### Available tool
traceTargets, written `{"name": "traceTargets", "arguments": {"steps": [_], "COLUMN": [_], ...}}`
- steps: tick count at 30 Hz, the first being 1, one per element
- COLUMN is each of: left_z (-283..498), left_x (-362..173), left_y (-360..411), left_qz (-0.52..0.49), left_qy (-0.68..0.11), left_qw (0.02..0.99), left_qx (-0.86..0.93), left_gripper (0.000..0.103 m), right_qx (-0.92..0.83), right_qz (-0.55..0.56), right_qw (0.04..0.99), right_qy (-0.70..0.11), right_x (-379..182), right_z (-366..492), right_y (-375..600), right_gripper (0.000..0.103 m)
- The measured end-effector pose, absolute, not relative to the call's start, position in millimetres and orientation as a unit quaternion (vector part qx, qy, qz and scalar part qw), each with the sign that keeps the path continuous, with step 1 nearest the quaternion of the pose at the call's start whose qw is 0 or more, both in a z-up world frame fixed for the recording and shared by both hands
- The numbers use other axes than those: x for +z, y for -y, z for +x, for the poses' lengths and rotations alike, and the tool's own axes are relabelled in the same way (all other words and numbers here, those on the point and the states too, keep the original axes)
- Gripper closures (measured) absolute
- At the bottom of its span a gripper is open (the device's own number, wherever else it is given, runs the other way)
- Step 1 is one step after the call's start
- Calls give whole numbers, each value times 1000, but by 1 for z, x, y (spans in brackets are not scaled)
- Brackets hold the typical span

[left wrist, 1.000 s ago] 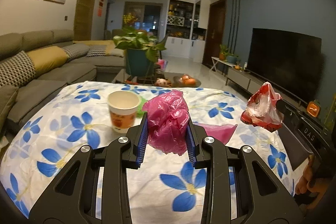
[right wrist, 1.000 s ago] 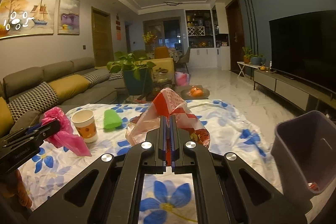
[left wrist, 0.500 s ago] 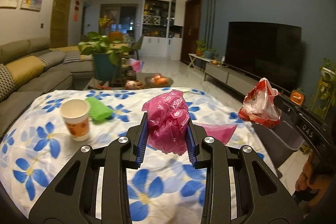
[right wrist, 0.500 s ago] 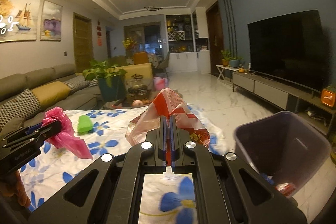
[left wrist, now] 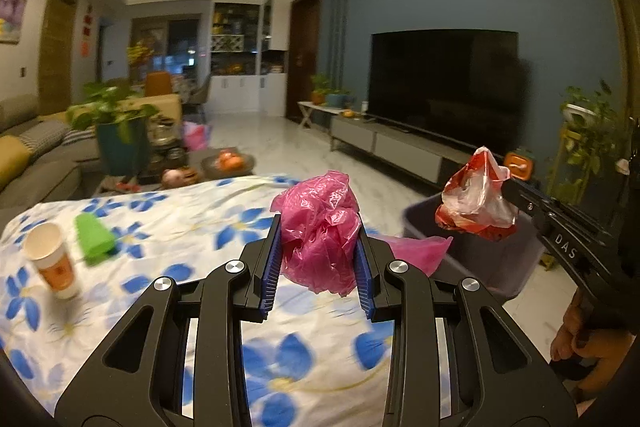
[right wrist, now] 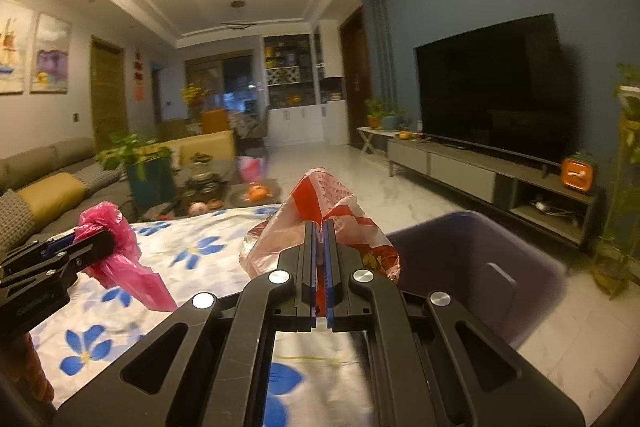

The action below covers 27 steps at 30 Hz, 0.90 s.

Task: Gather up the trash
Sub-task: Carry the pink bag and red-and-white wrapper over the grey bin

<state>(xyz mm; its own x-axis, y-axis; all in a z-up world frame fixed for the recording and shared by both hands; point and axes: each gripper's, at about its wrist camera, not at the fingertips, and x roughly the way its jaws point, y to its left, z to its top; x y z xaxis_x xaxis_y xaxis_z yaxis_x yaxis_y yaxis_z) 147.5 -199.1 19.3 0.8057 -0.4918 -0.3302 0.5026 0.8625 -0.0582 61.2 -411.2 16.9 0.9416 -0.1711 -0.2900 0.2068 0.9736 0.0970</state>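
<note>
1. We see the left tool (left wrist: pixel 318 261) pinching a crumpled pink bag (left wrist: pixel 320 231) between its blue pads, with the bag bulging above and below them and held up off the worktop (left wrist: pixel 200 227).
2. We see the right tool (right wrist: pixel 319 259) pressed nearly together on a red-and-clear bag (right wrist: pixel 332 211), whose thin plastic is caught between the pads and balloons out ahead of them.
3. In the left view the right tool (left wrist: pixel 508 189) reaches in from the right edge, its bag (left wrist: pixel 476 205) hanging over the near rim of a dark bin (left wrist: pixel 488 263).
4. In the right view the bin (right wrist: pixel 472 267) stands on the floor just beside the worktop's right end, mouth tilted towards us.
5. The worktop wears a white cloth with blue flowers.
6. On its left part stand a paper cup (left wrist: pixel 52 261), upright, and near it a green packet (left wrist: pixel 94 239) lying flat; both are blurred.
7. Beyond the worktop we make out a potted plant (left wrist: pixel 118 131), a sofa (right wrist: pixel 48 183) and a TV (right wrist: pixel 492 87) on the blue wall.
</note>
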Motion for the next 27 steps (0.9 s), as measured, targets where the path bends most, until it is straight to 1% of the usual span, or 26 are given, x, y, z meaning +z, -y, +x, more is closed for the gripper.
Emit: {"name": "traceTargets", "arguments": {"steps": [12,19,27], "left_z": [158,160,162], "left_x": [18,9,-2], "left_y": [297,340,369], "left_qz": [29,37,43], "left_qy": [-162,-161,-170], "left_qw": [926,916,906], "left_qx": [-339,-365,-386], "left_gripper": [72,72,71], "right_qx": [-194,-219,-231], "right_qz": [89,92,93], "right_qw": [968,963,960], "right_qy": [-130,-130,-130], "right_x": [12,5,6], "right_z": [40,37,38], "right_y": [491,508,516], "right_gripper": [99,99,99]}}
